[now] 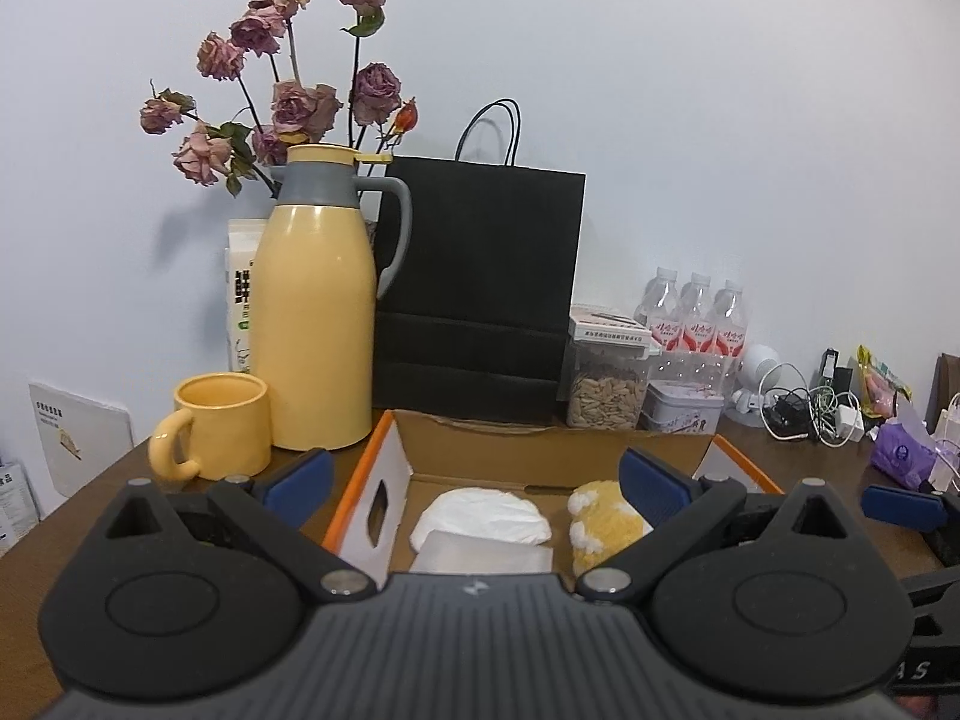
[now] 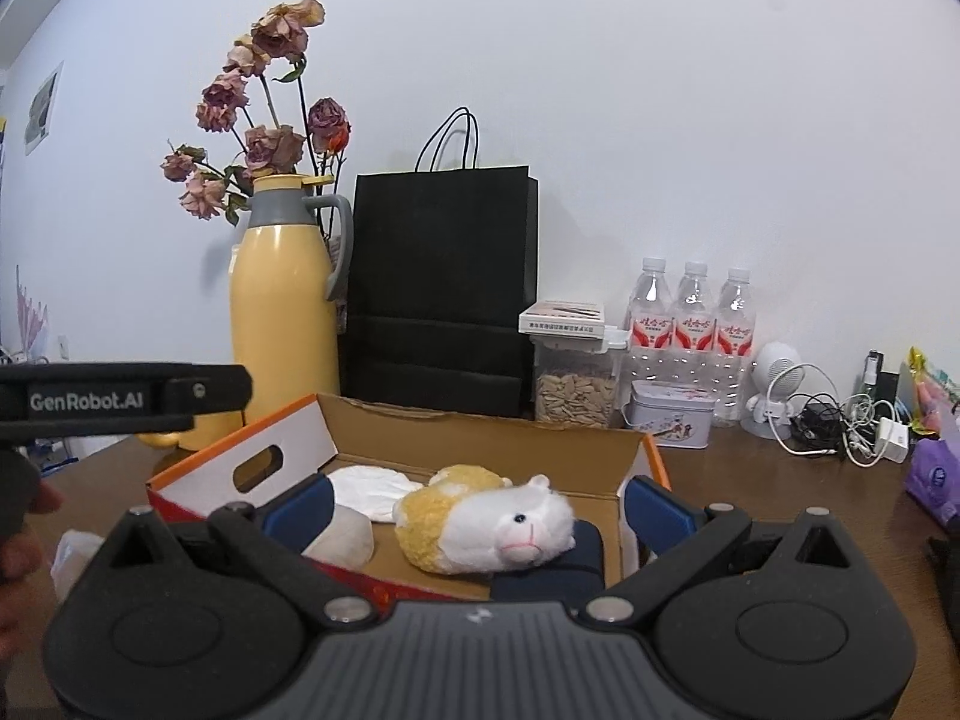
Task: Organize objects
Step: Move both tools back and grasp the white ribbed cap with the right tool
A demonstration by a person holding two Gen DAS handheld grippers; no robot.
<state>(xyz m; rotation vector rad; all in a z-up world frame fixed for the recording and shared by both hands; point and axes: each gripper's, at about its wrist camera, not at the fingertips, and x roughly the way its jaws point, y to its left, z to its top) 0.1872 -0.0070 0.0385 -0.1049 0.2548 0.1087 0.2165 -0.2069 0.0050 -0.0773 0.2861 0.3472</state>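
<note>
- Your left gripper [image 1: 474, 474] and right gripper [image 2: 477, 501] both gape wide, holding nothing.
- The plush toy [image 2: 486, 525] lies lower centre, inside the cardboard box [image 2: 480, 429].
- Swing left carelessly and you may topple the yellow mug [image 1: 219, 435].

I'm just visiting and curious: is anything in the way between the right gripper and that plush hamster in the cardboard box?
Nothing visible blocks it. The right gripper hangs open, and the plush hamster lies in the open-topped cardboard box straight ahead between its fingers, above the box's near wall.
</note>
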